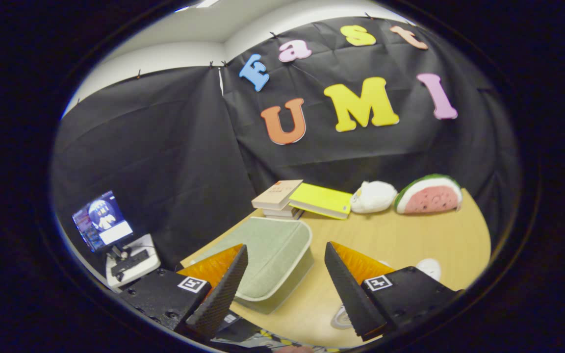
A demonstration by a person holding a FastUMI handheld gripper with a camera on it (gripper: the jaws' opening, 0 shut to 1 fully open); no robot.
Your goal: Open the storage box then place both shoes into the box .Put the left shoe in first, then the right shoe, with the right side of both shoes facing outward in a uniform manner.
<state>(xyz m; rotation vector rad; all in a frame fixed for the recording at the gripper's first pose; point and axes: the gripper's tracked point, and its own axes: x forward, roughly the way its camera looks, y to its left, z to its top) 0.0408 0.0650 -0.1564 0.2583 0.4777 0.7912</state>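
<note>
- Two fingers of the gripper (pixel 285 284) stand wide apart with nothing between them; the jaws hold nothing.
- Just ahead of them, nearer the left finger, sits the box (pixel 268 255), pale green with a lighter rim, lid closed, on the table (pixel 410 235) near its left edge.
- My guess is the box is light, stiff plastic with a smooth lid, so it may slide or tip if pushed rather than lifted. The lid's front rim, where it overhangs the base, looks the best place to take hold; a pinch on the flat top would likely slip.
- Beyond the box lie stacked books (pixel 282 198), a yellow book (pixel 321 200), a white plush (pixel 373 196) and a watermelon plush (pixel 429 193), all well clear of the lid.
- A white rounded thing (pixel 429 267) peeks over the right finger's block, and another pale shape lies low between the fingers; these may be the shoes, but too little shows to say.
- Any hinge or latch on the box is hard to make out from this angle, and its near end is cut off by the left finger.
- Off the table to the left stands a monitor (pixel 102 221).
</note>
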